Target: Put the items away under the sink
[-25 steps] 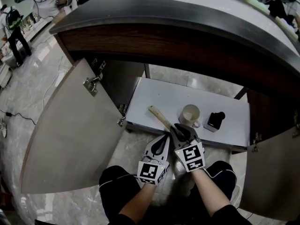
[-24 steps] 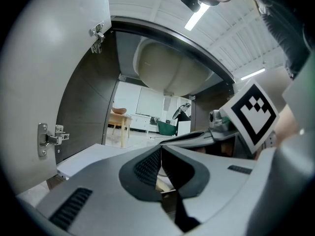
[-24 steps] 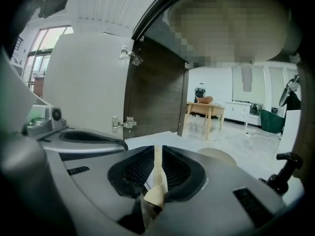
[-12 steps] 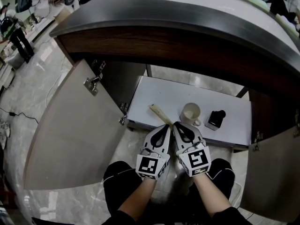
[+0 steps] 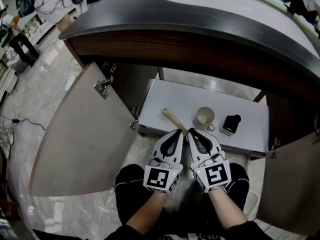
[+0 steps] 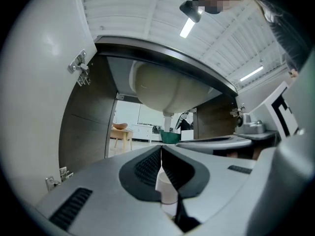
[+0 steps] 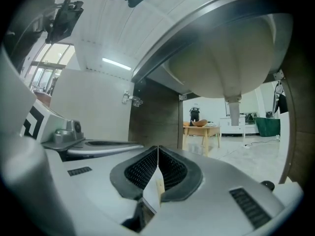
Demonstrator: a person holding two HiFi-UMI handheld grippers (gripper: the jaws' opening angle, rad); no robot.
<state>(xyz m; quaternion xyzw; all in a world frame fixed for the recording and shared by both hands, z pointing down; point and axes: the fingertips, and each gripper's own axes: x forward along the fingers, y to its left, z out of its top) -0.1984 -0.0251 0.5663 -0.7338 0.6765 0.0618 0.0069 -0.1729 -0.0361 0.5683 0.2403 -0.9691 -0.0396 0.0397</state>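
We are pulling both grippers back from the cabinet floor (image 5: 170, 96). The left gripper (image 5: 179, 132) and right gripper (image 5: 190, 131) are hovering side by side, jaws clenched on nothing. The wooden handle (image 5: 172, 118), mug (image 5: 204, 118) and black item (image 5: 230, 125) are lying there under the sink (image 6: 167, 90).

A: From where does the head view look?
B: From high above, steeply down on the cabinet shelf (image 5: 175, 101), the left tool (image 5: 178, 131) and the right tool (image 5: 190, 131).
A: And the tool views?
B: Each sits low, close behind its own jaws, facing level into the cabinet. Both show the sink bowl (image 6: 167, 90) from below and the door hinge (image 6: 81, 69).
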